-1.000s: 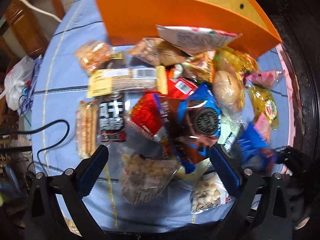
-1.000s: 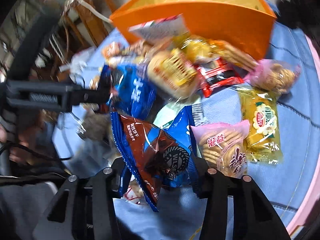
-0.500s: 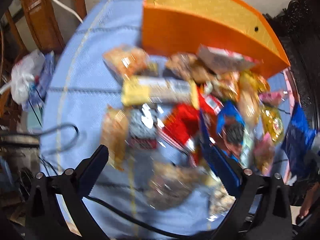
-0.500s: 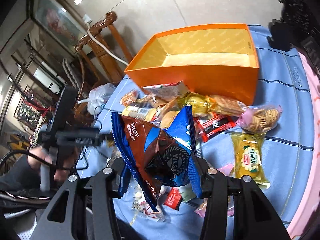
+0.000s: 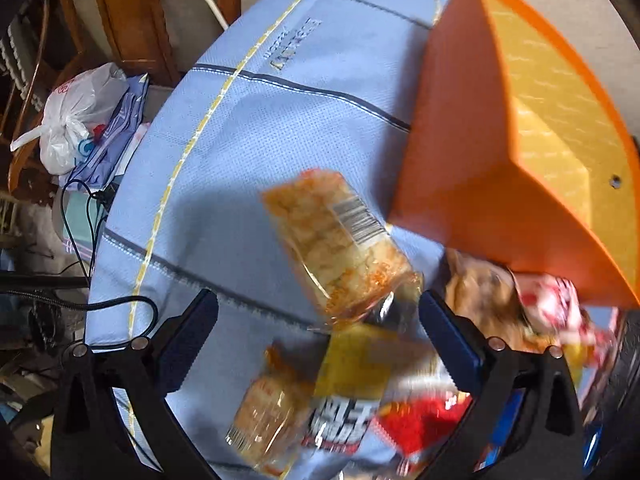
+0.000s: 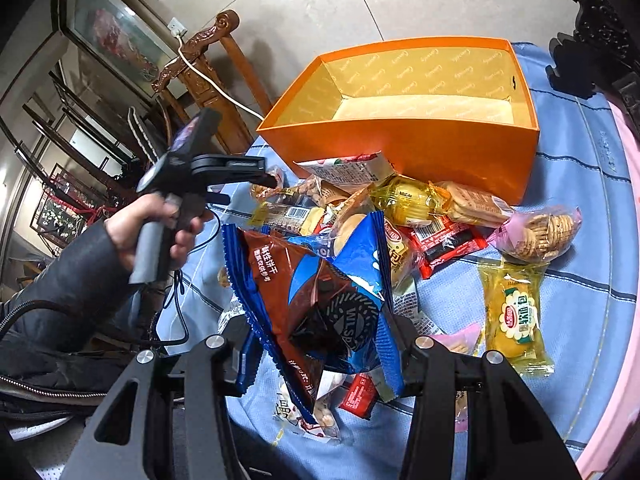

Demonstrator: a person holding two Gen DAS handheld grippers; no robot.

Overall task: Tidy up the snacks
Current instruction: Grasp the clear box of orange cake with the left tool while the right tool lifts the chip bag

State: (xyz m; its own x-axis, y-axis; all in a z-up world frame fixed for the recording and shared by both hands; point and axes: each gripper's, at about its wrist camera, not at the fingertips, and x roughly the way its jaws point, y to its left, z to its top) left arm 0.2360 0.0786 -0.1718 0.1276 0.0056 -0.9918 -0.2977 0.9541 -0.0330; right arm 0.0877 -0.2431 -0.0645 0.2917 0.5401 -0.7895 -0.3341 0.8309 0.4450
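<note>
Blue cloth (image 5: 248, 128) covers the counter. Since a second ago the left tool (image 5: 318, 344) has swung from the middle of the heap to its edge; its blades stand spread over an orange rice-cracker pack (image 5: 336, 244), the orange box (image 5: 516, 160) just beyond. Packets nearer it are blurred. The right tool (image 6: 320, 344), now higher, pinches a blue-brown cookie bag (image 6: 320, 304), hiding snacks underneath.

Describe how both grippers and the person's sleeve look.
Each gripper, left gripper and right gripper, has black angular arms with silver bolts and blue ribbed pads. From the right wrist view, the left one has a grey handle and a black cable. The sleeve is dark and padded.
</note>
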